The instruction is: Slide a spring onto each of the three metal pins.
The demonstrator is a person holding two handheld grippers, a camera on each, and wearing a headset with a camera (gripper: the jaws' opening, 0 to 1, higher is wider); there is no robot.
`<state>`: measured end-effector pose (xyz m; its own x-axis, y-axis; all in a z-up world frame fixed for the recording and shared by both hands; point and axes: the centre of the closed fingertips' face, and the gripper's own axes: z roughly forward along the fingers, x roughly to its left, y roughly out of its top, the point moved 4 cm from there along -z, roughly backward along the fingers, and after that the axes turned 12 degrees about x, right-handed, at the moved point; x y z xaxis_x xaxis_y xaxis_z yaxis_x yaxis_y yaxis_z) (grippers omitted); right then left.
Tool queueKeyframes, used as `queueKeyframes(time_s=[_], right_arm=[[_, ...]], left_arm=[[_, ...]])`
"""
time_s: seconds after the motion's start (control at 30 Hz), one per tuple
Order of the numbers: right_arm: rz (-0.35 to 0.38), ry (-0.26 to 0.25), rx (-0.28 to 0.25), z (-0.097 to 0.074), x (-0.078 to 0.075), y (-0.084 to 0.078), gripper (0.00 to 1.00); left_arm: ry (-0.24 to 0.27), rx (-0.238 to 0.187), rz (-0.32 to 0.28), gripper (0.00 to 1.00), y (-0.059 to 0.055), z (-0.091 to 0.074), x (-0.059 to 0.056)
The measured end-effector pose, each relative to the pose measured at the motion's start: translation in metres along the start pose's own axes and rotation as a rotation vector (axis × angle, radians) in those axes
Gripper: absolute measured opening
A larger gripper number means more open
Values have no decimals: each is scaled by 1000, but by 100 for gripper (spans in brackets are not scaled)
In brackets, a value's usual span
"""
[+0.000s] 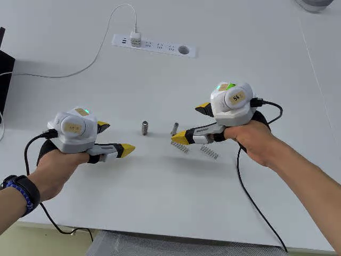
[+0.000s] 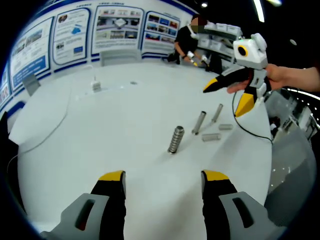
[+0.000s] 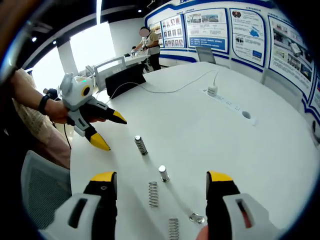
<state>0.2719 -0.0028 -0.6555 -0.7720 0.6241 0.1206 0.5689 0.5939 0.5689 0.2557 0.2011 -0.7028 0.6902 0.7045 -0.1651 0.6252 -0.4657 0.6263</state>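
Observation:
Three short metal pins stand upright mid-table. One pin (image 1: 144, 127) (image 2: 175, 139) (image 3: 141, 145) wears a spring. A bare pin (image 1: 174, 128) (image 2: 199, 123) (image 3: 163, 173) stands beside it, and another bare pin (image 2: 217, 113) (image 3: 196, 218) lies beyond. Two loose springs (image 1: 179, 146) (image 1: 209, 152) lie flat near the bare pins. My left gripper (image 1: 116, 137) (image 2: 164, 176) is open and empty, left of the sprung pin. My right gripper (image 1: 191, 124) (image 3: 162, 176) hovers open and empty just over the bare pins and loose springs.
A white power strip (image 1: 154, 46) with a plugged-in charger and its cable lies at the back of the white table (image 1: 160, 192). A dark object (image 1: 4, 69) sits at the left edge. A mesh chair (image 1: 160, 246) is below the front edge. A person stands far off.

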Motion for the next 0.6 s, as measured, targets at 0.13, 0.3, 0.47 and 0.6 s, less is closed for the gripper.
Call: queueKeyframes(time_s=[0.13, 0.3, 0.47, 0.6], right_arm=[[58, -11, -32, -6, -4, -9, 75], [108, -34, -55, -12, -8, -22, 77], [139, -40, -55, -15, -8, -35, 79], [160, -49, -54, -17, -9, -45, 80]], left_arm=[[1, 0, 2, 63, -1, -2, 0], [0, 0, 7, 63, 0, -2, -2], [0, -1, 11, 63, 1, -3, -3], [-2, -4, 11, 64, 1, -5, -5]])
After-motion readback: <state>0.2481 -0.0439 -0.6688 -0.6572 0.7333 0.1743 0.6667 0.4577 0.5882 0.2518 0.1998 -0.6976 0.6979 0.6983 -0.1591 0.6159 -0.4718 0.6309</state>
